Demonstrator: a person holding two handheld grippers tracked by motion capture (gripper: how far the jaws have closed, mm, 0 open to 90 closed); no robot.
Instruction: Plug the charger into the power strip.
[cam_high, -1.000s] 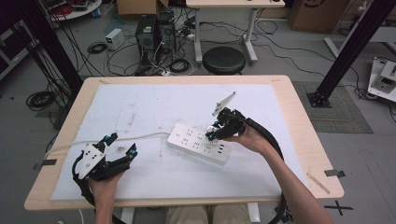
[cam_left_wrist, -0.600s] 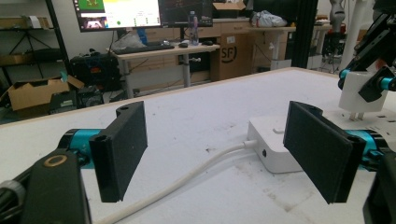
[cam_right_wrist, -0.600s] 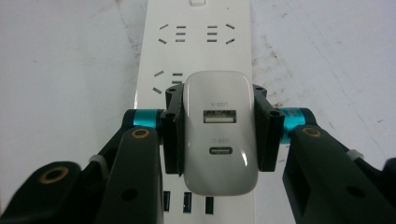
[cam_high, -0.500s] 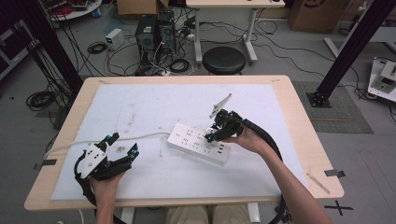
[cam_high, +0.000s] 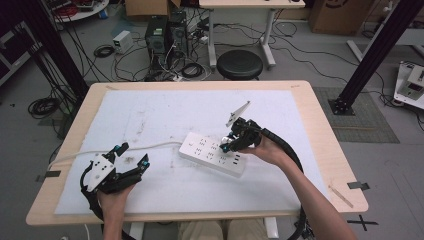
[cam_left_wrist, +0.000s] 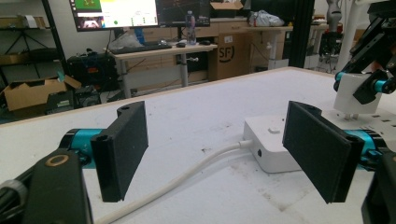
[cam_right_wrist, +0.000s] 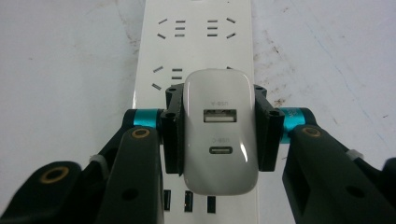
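Right tool (cam_right_wrist: 218, 128): clamped on the white charger (cam_right_wrist: 219, 130), one black jaw on each long side; seen in the high view at (cam_high: 231, 141).
Charger: upright over the power strip (cam_right_wrist: 196, 42), its face with two ports turned toward the right gripper view camera; whether its prongs are seated in the strip cannot be told.
Power strip: white, lying flat at mid-desk on the white mat (cam_high: 165, 115), set diagonally; also at (cam_high: 214, 153).
Strip cable (cam_left_wrist: 187, 175): white, running from the strip's end toward the left edge of the desk (cam_high: 320, 130).
Left tool (cam_high: 131, 155): jaws wide apart, nothing between them except the cable lying on the mat below; held low near the front left of the desk, well apart from the strip.
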